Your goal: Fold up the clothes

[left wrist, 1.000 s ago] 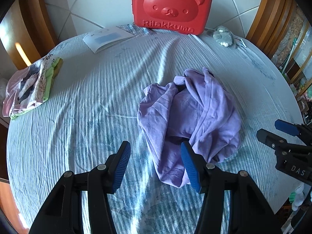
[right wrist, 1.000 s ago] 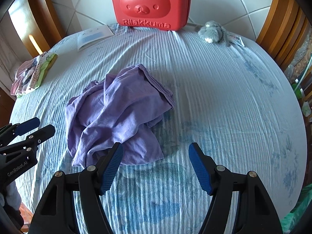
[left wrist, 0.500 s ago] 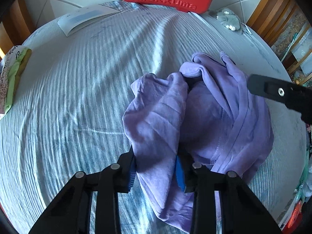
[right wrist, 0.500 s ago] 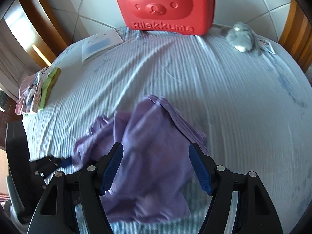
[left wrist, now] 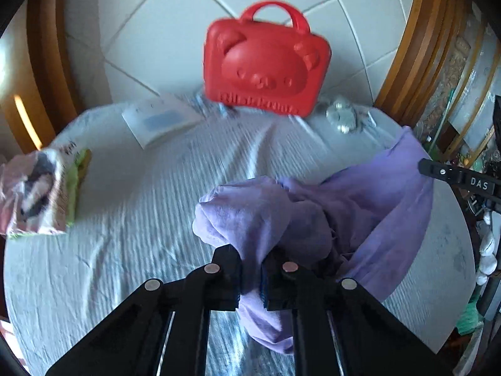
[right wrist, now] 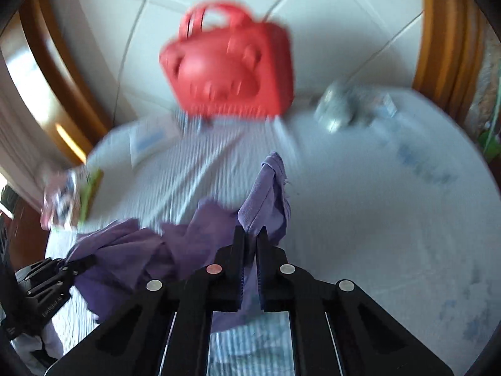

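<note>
Red bear-faced case (left wrist: 266, 65) stands at the table's far edge, paper (left wrist: 159, 120) and grey plush toy (left wrist: 341, 116) beside it, folded clothes (left wrist: 40, 194) far left. Nothing blocks me. Purple garment (left wrist: 313, 219) hangs bunched between my grippers, lengthwise left to right above the striped tablecloth (left wrist: 125, 219). Left gripper (left wrist: 252, 269) and right gripper (right wrist: 249, 250), jaws just closed, each pinch its cloth.

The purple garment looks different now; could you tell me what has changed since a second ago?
Both jaws have just been closing: the left hand-held gripper and right hand-held gripper are now clamped on the purple garment, lifting it off the tablecloth. The red case, papers and folded clothes stayed put.
</note>
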